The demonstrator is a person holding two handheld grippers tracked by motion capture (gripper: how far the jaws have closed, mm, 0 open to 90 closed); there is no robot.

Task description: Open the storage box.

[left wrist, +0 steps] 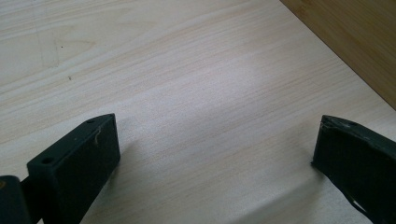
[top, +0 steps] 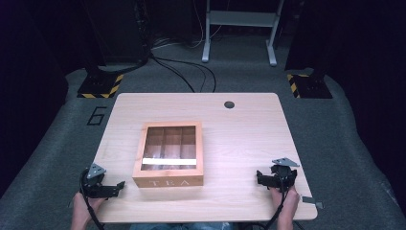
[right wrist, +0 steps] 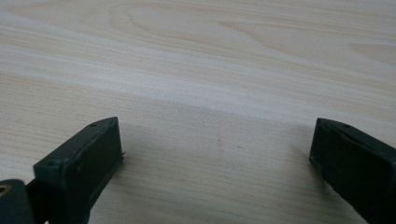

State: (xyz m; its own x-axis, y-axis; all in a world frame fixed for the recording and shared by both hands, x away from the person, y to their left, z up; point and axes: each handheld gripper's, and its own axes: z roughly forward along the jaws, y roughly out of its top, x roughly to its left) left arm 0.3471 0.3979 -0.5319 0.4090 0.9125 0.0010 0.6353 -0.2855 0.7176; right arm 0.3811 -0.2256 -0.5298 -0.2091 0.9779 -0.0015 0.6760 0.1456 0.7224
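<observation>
Centrally, square glass-lidded wooden tea box on pale grained table.

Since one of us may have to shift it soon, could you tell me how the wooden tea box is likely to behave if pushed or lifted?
The tea box looks rigid, wood-framed and low, so a push should slide it, not tip it. Its clear lid panel may be fragile; grip the frame. It looks too wide for either open claw, left or right.
</observation>
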